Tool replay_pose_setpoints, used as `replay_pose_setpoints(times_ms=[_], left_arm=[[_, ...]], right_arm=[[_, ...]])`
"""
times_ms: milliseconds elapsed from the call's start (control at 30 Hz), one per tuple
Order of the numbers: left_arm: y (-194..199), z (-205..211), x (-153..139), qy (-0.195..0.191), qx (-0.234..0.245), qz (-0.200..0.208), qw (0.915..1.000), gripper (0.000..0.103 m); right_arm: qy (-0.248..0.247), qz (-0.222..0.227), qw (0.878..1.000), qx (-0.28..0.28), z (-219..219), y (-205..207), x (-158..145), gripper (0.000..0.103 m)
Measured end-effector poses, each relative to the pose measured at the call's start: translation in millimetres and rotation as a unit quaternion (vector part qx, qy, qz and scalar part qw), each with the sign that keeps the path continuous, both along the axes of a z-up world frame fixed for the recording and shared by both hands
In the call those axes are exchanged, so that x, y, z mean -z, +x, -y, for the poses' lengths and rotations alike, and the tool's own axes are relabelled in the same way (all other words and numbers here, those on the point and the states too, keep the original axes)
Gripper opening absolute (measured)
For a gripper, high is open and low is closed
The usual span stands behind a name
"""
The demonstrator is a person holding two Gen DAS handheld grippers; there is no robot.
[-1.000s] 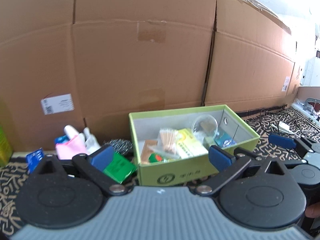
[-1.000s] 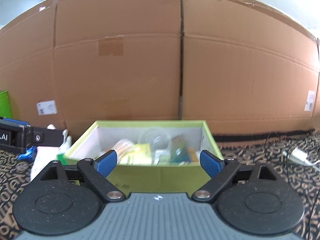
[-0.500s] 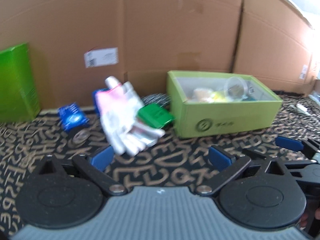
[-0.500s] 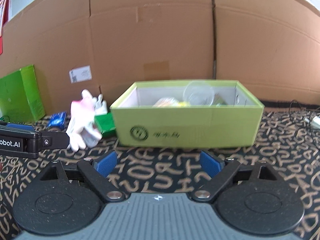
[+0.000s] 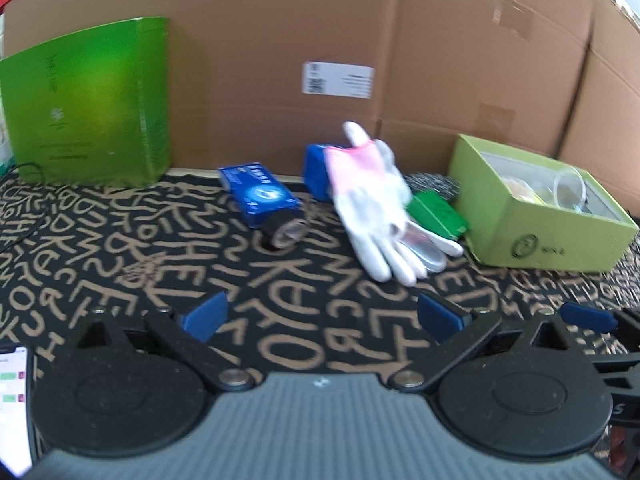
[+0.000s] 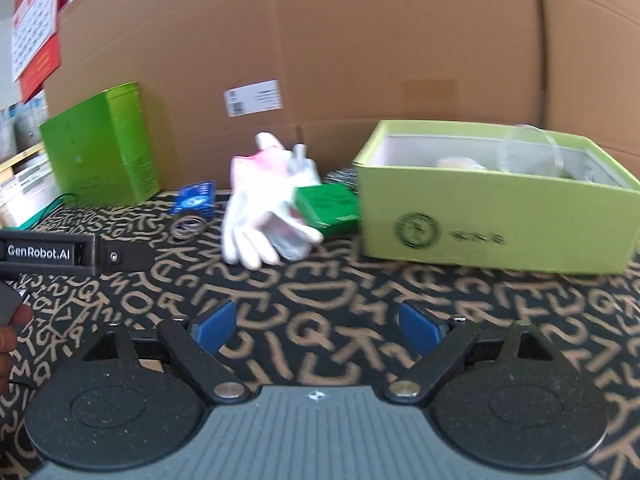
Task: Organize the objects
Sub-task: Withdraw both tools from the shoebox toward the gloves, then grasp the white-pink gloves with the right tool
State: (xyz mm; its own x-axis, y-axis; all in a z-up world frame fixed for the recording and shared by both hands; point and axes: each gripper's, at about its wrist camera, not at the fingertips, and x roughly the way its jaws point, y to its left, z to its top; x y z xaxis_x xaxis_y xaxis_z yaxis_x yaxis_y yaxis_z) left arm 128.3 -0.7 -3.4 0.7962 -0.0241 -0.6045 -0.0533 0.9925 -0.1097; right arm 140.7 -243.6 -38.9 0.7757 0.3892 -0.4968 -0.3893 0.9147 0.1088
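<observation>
You are between picks: both tools are empty and back from the clutter, and the lime-green box [image 6: 496,220] at the right of the right wrist view already holds several things, a clear cup among them. Loose items still lie on the patterned worktop [image 5: 280,280] to the left of the box, so the sorting looks partly done.

Your left tool [image 5: 320,314] hangs low over the worktop at the bottom centre of its frame, its 2 blue pads spread wide with nothing between them. Your right tool [image 6: 316,326] is spread the same way, level and pointed toward the box.

The white and pink glove [image 5: 372,208] lies mid-frame in the left view, draped over a clear lid or dish I cannot make out well, and just beside the small green packet [image 5: 438,214] that rests against the box. The blue packet [image 5: 260,196] and a small dark roll [image 5: 286,232] sit left of the glove.

The glove is probably your nearest next pick: bring the left tool forward and pinch the limp fabric without catching what lies under it.
</observation>
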Motion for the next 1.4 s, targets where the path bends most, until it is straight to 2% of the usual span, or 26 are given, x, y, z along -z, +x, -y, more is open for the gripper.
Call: replay_pose_setpoints(times_ms=[67, 167, 400, 433, 500, 567, 633, 767, 867, 933, 1067, 1133, 1167, 1200, 1233, 1300, 1400], left_arm=[[1, -10, -1, -0.006, -0.005, 0.001, 1.0, 0.103], [4, -22, -2, -0.004, -0.014, 0.003, 0.9999, 0.103], [18, -45, -8, -0.001, -0.034, 0.01, 0.9994, 0.103], [22, -48, -8, -0.002, -0.042, 0.012, 0.9991, 0.103], [33, -54, -8, -0.008, -0.057, 0.009, 0.9983, 0.103], [44, -61, -6, -0.025, -0.066, 0.004, 0.9975, 0.103], [55, -65, -2, -0.038, -0.073, -0.003, 0.9966, 0.103], [80, -61, 5, -0.038, -0.064, -0.007, 0.9972, 0.103], [101, -51, 12, -0.018, -0.05, -0.016, 0.9985, 0.103], [114, -45, 18, -0.007, -0.042, -0.025, 0.9988, 0.099], [132, -39, 30, 0.0, -0.026, -0.043, 0.9987, 0.084], [138, -36, 36, 0.004, -0.015, -0.054, 0.9984, 0.063], [139, -35, 39, 0.0, -0.004, -0.063, 0.998, 0.04], [138, -34, 42, 0.001, 0.005, -0.065, 0.9979, 0.034], [134, -30, 43, 0.017, 0.01, -0.059, 0.998, 0.028], [124, -24, 43, 0.034, 0.032, -0.061, 0.9971, 0.019], [100, -23, 40, 0.021, 0.063, -0.071, 0.9953, 0.018]], right_arm=[[-0.003, 0.006, 1.0, -0.015, -15, 9, 1, 0.081], [-0.017, 0.019, 0.999, -0.041, -43, 26, 3, 0.075], [-0.055, 0.049, 0.996, -0.058, -103, 74, 9, 0.073], [-0.065, 0.055, 0.995, -0.056, -109, 79, 11, 0.069], [-0.084, 0.053, 0.993, -0.057, -118, 87, 15, 0.055], [-0.087, 0.055, 0.993, -0.059, -120, 89, 14, 0.03], [-0.086, 0.055, 0.993, -0.062, -117, 84, 13, 0.014], [-0.084, 0.065, 0.992, -0.065, -108, 64, 12, 0.008], [-0.077, 0.061, 0.993, -0.071, -98, 47, 11, 0.008], [-0.076, 0.058, 0.993, -0.069, -89, 33, 9, 0.008], [-0.049, 0.039, 0.995, -0.078, -68, 6, 4, 0.008], [-0.04, 0.033, 0.995, -0.086, -60, -9, 1, 0.008], [-0.035, 0.029, 0.995, -0.093, -57, -15, 0, 0.009], [-0.029, 0.022, 0.994, -0.102, -54, -21, -1, 0.009], [-0.024, 0.014, 0.994, -0.109, -52, -25, -1, 0.009], [-0.019, 0.0, 0.992, -0.121, -50, -31, 0, 0.009], [-0.026, -0.018, 0.989, -0.143, -50, -36, 2, 0.009]])
